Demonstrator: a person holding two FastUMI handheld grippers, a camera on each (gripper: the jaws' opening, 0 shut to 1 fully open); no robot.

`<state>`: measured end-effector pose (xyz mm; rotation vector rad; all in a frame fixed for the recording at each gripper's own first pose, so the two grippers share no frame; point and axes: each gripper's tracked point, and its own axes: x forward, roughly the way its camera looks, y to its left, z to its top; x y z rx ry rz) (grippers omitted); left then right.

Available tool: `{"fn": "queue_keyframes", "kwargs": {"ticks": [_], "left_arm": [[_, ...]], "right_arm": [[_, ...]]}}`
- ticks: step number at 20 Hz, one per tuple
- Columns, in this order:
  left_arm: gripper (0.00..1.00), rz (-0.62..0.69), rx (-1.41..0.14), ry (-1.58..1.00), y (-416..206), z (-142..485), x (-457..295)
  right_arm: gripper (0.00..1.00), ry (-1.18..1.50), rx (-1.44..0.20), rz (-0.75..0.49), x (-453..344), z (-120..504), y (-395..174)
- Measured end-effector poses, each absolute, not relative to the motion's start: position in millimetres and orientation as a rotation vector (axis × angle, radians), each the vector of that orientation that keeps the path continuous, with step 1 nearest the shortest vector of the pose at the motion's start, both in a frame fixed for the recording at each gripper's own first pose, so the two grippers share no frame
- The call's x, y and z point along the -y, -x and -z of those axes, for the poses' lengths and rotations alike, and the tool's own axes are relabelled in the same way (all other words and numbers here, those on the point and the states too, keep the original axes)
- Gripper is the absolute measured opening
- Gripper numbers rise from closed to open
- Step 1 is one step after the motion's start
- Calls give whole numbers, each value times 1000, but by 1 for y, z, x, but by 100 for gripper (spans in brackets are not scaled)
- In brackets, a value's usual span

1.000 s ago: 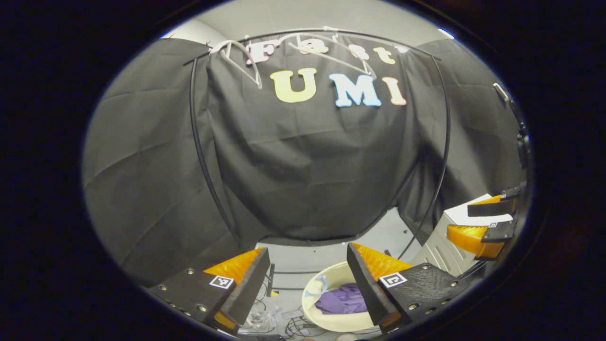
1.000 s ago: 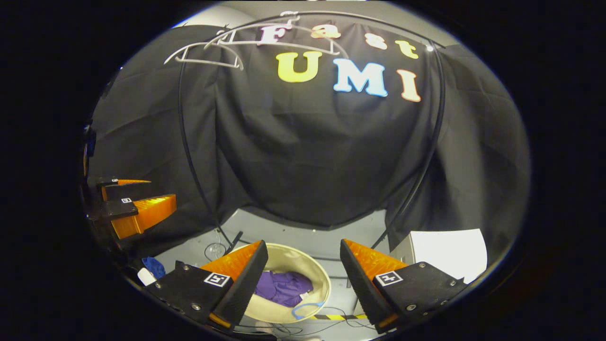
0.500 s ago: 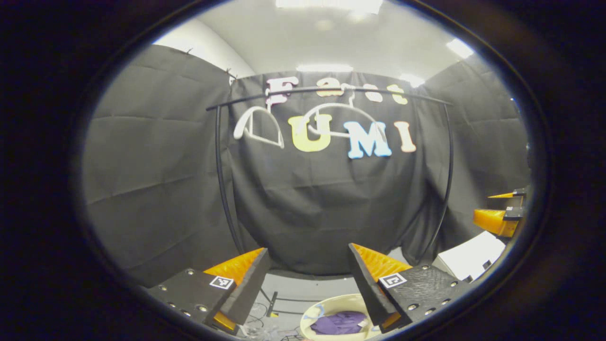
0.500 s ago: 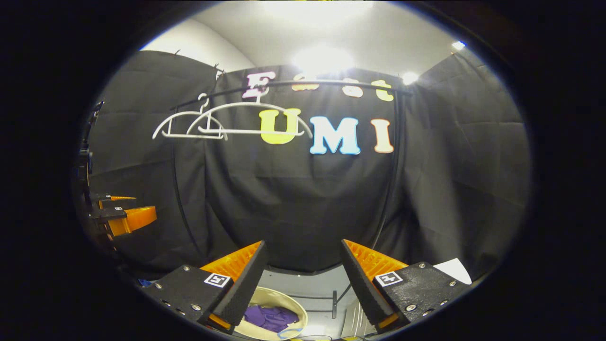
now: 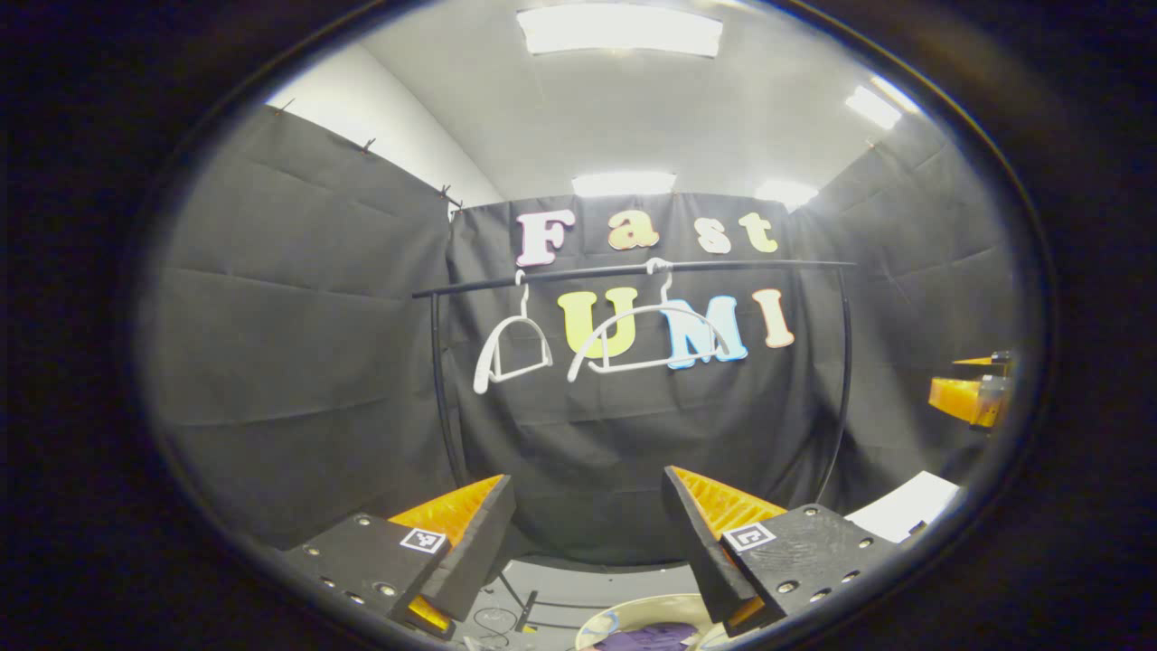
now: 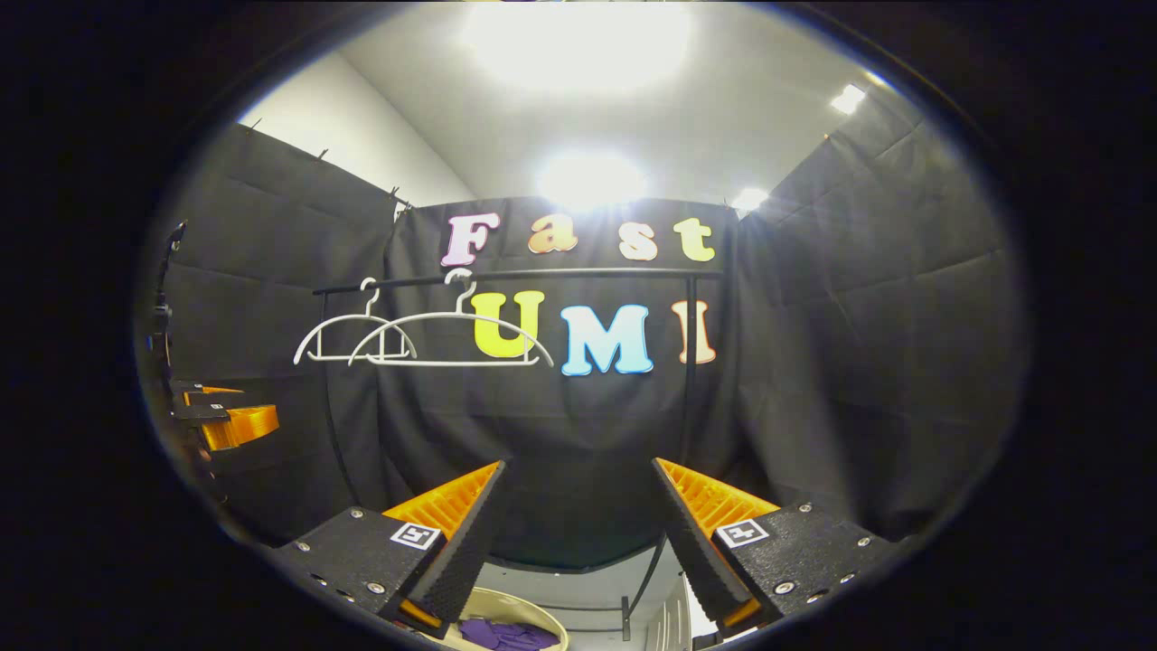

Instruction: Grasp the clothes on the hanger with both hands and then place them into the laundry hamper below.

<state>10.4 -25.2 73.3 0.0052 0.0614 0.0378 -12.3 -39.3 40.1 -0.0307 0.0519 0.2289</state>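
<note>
Purple clothes (image 5: pixel 644 640) lie in the cream laundry hamper (image 5: pixel 624 615) at the bottom edge of the left gripper view. The right gripper view shows the purple clothes (image 6: pixel 502 635) in the hamper (image 6: pixel 517 600) too, low between the fingers. Two bare white hangers (image 5: pixel 511 348) (image 5: pixel 646 339) hang on the black rail (image 5: pixel 633 269); they appear as hangers (image 6: pixel 352 334) (image 6: pixel 452 336) on the rail (image 6: pixel 515 274). My left gripper (image 5: pixel 587 506) is open and empty, seen also as the left gripper (image 6: pixel 221 420). My right gripper (image 6: pixel 578 506) is open and empty, with the right gripper (image 5: pixel 972 393) at the far right.
A white box (image 5: pixel 904 506) stands low on the right beside the rack's black upright (image 5: pixel 845 380). Cables (image 5: pixel 493 619) lie on the grey floor left of the hamper. Ceiling lights (image 5: pixel 619 27) are bright overhead.
Both grippers have tilted upward and drawn back from the hamper, which slid to the bottom edge of each view. The rail and hangers dropped towards mid-frame and the ceiling came into sight.
</note>
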Motion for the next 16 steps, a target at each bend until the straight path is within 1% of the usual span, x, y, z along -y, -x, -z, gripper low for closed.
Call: {"fn": "queue_keyframes", "kwargs": {"ticks": [3, 7, 10, 16], "left_arm": [[100, -77, -16, -12, 5, -94, 14], [100, -120, -1, -21, 22, -102, 0], [100, -135, 16, -29, 32, -106, -6], [100, -163, 28, -29, 45, -111, -15]], "right_arm": [[94, 15, -27, -207, 53, -50, 24], [94, 57, 11, -173, 69, -54, 38], [95, 51, 21, -175, 68, -54, 45], [95, 18, 46, -173, 62, -64, 42]]}}
